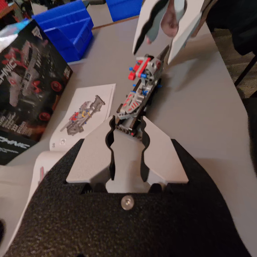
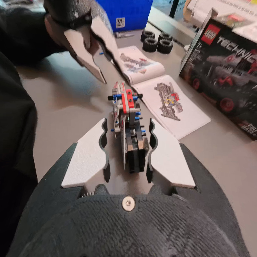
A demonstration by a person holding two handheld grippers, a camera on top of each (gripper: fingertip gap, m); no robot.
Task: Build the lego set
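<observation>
A: In the left wrist view, where did the lego model (image 1: 140,91) sit?

B: It lay on its side on the grey table (image 1: 187,125), long and narrow, grey panels with red stripes, blue pins sticking out, a black studded frame beneath. The left gripper (image 1: 128,122) stood parted at its near end, fingertips bracketing the frame; whether they touched it was unclear. The right gripper (image 1: 151,57) hung open over the far end, gripping nothing. The open instruction booklet (image 1: 89,111) lay just beside.

A: And the right wrist view?

B: The right gripper (image 2: 128,122) was spread wide around the black beams (image 2: 135,153), apart from them. The left gripper (image 2: 105,72), blurred, hovered open beyond.

A: How should the grasp go?

B: Probably close on the flat black beams, not the thin panels or pins, and square, so the rigid plastic wouldn't twist. Four knobbly black tyres (image 2: 157,41) waited near the glossy box (image 2: 222,75).
</observation>
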